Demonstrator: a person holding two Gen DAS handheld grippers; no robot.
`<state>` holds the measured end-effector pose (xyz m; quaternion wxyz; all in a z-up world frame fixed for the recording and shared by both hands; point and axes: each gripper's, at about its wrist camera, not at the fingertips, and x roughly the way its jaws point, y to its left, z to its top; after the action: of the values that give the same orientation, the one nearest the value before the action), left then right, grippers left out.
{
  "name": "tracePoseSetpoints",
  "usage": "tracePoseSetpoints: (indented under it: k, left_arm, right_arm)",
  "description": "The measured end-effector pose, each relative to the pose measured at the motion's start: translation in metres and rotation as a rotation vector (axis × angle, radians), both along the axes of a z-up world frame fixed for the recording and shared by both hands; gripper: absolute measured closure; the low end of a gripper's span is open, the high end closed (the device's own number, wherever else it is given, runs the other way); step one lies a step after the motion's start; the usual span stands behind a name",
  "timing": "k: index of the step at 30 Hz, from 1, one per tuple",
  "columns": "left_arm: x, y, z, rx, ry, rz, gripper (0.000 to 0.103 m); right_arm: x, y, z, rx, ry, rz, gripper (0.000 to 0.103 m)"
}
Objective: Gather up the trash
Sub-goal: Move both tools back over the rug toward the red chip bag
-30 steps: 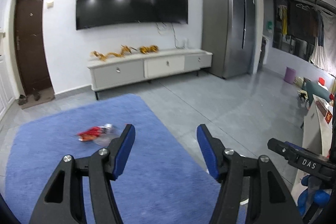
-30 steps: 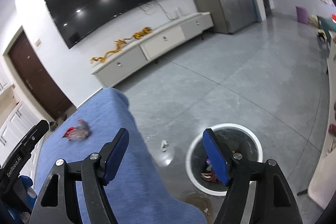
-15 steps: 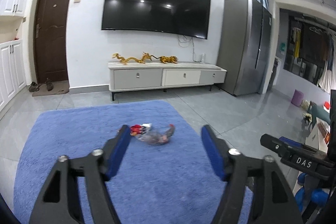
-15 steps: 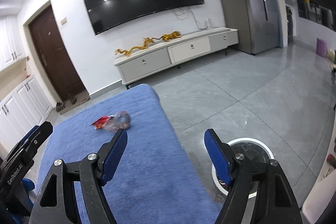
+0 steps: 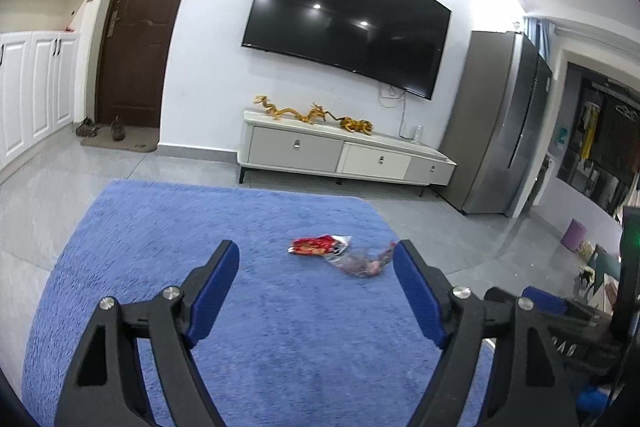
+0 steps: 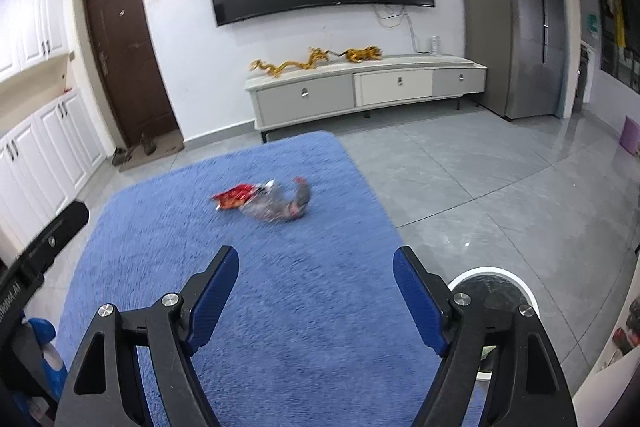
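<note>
Room: TV (image 5: 348, 15) on the wall, cabinet (image 5: 344, 155) under it, fridge (image 5: 500, 123) to the right, door (image 5: 140, 31) to the left. A second ago my left camera was tilted and aimed further right; both views now sit level and face the wall squarely.

Rug (image 5: 256, 307): blue, fills the floor ahead of both tools.

Bin (image 6: 516, 291): white-rimmed, on the tile off the rug's right edge, half hidden behind my right tool's finger. It has slid to the frame corner as I turned toward the rug.

Left gripper (image 5: 316, 271): wide open, empty, above the rug.

Right gripper (image 6: 316, 283): wide open, empty, above the rug.

Trash (image 5: 340, 255): a red wrapper and a crumpled clear bag lying together mid-rug, ahead of both tools, nearer than a second ago; in the left view it has moved from the left finger to between the fingers. I judge the approach nearly lined up; pickup not yet begun, then a carry right to the bin.
</note>
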<state>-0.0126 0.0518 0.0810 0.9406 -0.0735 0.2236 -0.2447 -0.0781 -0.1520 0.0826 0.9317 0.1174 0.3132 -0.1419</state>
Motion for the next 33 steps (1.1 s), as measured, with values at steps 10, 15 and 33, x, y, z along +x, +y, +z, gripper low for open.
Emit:
tracePoseSetpoints:
  k: [10,15,33]
  left_arm:
    - [0.024,0.02,-0.022,0.02,0.07,0.037,0.025]
    - [0.032,0.016,-0.034,0.039,0.106,0.019,0.025]
    - [0.063,-0.021,-0.072,0.142,0.237,-0.111,0.024]
  right_arm:
    - [0.02,0.028,-0.019,-0.03,0.018,0.05,0.011]
    - [0.027,0.028,-0.029,-0.041,0.041,0.038,0.005]
    - [0.034,0.002,-0.052,0.023,0.006,0.006,0.0]
